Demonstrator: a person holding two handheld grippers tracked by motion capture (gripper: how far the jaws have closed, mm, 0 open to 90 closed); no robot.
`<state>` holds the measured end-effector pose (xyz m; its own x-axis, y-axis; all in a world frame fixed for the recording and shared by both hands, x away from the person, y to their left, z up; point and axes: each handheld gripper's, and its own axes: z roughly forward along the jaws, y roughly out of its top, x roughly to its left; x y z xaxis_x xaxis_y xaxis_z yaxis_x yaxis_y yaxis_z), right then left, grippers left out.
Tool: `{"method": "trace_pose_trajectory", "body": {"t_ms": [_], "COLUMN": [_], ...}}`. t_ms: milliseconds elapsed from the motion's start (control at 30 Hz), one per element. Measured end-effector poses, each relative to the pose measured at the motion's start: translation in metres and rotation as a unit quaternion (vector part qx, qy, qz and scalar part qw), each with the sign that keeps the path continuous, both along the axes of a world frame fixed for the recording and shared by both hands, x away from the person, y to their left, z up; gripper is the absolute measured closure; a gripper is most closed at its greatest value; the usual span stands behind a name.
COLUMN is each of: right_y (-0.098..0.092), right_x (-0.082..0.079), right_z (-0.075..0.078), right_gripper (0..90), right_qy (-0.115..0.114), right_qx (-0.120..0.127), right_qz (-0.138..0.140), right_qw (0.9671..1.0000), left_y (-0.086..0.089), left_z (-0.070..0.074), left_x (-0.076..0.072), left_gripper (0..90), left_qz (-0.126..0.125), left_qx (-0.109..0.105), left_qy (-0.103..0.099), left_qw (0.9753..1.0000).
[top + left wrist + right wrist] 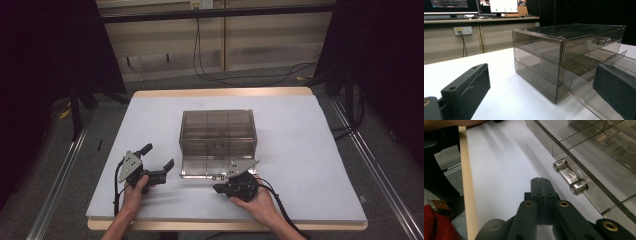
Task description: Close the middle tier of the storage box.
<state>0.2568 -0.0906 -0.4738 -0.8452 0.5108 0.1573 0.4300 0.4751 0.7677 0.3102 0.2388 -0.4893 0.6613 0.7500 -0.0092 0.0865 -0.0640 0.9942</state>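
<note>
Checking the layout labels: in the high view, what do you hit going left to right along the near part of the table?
Left claw, jaws open → pulled-out bottom drawer of the smoked clear drawer box → right claw, jaws shut, just in front of the drawer's front edge → bare white table cover.

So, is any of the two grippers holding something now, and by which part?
No, nothing is held. The left gripper is open above the table. The right gripper has its fingers shut together on nothing, just beside the metal handle of the pulled-out drawer.
</note>
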Motion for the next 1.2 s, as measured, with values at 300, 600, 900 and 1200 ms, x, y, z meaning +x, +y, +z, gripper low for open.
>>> {"method": "trace_pose_trajectory", "body": {"t_ms": [300, 600, 900, 1200], "right_y": [0.0006, 0.0016, 0.0044, 0.0055], "right_x": [0.0039, 0.0065, 0.0074, 0.0086], "right_z": [-0.0024, -0.0043, -0.0059, -0.0055], "right_gripper": [90.0, 90.0, 90.0, 90.0], "right_qy": [-0.001, -0.006, -0.008, -0.010], "right_qx": [0.004, 0.005, 0.005, 0.009], "right_qz": [-0.010, -0.023, -0.030, -0.029], "right_qw": [0.9999, 0.9997, 0.9995, 0.9995], "left_y": [0.0000, -0.0001, -0.0001, -0.0001], "left_z": [0.0000, 0.0000, 0.0000, 0.0000], "left_x": [0.0000, -0.0001, 0.0000, 0.0001], "left_gripper": [1.2, 1.2, 1.2, 1.2], "left_qz": [0.000, 0.000, 0.000, 0.000], "left_qx": [0.000, 0.001, 0.000, 0.000], "left_qy": [0.000, 0.000, 0.000, 0.000], "left_qw": [1.0000, 1.0000, 1.0000, 1.0000]}}
